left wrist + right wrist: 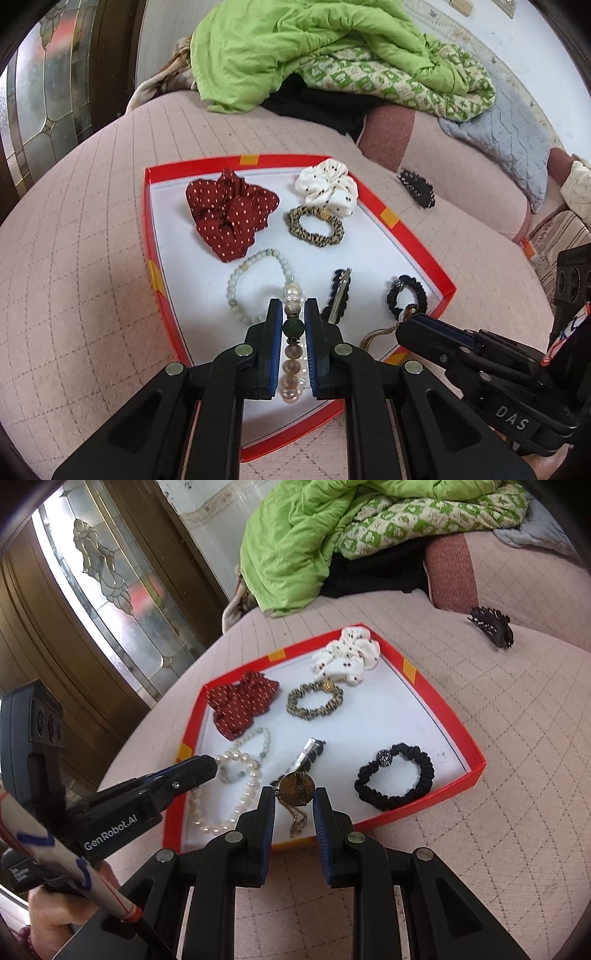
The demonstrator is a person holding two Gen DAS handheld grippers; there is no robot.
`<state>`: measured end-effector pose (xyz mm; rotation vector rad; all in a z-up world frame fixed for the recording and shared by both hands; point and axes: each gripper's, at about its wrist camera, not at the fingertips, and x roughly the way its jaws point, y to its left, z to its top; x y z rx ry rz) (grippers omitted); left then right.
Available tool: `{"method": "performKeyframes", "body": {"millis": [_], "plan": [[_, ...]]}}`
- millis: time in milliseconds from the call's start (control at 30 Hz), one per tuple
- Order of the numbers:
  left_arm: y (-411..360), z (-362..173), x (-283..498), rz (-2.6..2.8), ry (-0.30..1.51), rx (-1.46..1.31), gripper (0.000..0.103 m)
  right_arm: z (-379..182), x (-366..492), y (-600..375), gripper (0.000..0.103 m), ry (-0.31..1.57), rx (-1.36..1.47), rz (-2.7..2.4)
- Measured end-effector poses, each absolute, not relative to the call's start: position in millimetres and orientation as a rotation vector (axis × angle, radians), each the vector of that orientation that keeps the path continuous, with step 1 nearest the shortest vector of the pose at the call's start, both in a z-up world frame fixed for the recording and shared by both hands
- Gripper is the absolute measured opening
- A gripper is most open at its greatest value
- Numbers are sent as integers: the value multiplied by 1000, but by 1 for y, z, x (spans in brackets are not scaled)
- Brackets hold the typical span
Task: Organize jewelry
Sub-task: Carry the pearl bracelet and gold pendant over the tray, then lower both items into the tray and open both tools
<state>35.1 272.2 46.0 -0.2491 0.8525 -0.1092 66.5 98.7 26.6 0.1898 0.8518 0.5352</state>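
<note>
Pearl bracelet point(291, 354) is pinched in the left hand-held gripper point(291, 314) over the near edge of the red tray point(406, 229); part of its strand lies on the tray's white floor. Right hand-held gripper point(295, 797) is clamped on a round gold brooch point(296, 788) (chain dangling) just beside it. Scrunchies fill the rest: maroon point(231, 212) and white point(328, 186) along the far edge, black point(397, 775) by the right edge. Tray sits on a pink quilted bed point(74, 258).

I see tray point(413, 236) on bed point(74, 280). In tray: 2 scrunchies point(229, 210) at far end, hair tie point(395, 777) near right, bracelets point(255, 284) near left, clip point(340, 295) between. Hair claw point(491, 627) on bed beyond tray, right.
</note>
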Motion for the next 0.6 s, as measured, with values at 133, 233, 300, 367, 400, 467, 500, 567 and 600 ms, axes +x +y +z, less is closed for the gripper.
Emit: {"method": "performKeyframes", "body": {"millis": [133, 233, 300, 367, 400, 467, 500, 567, 600], "plan": [[267, 42, 37, -111, 871, -229, 11, 20, 70, 98, 23, 861, 179, 518], [266, 39, 38, -110, 882, -221, 11, 17, 73, 97, 23, 864, 171, 508], [266, 38, 39, -108, 889, -217, 11, 15, 75, 97, 23, 866, 169, 505], [264, 36, 40, -101, 894, -204, 11, 14, 76, 97, 23, 863, 163, 502], [264, 36, 41, -99, 897, -199, 11, 15, 76, 98, 23, 861, 157, 499], [265, 34, 42, -97, 902, -198, 11, 14, 77, 97, 23, 859, 155, 494], [265, 33, 43, -94, 904, -198, 11, 14, 78, 97, 23, 860, 156, 491], [267, 32, 43, -86, 908, -192, 11, 13, 79, 97, 23, 860, 154, 486], [267, 31, 44, -83, 910, -192, 11, 13, 80, 97, 23, 859, 151, 482]]}}
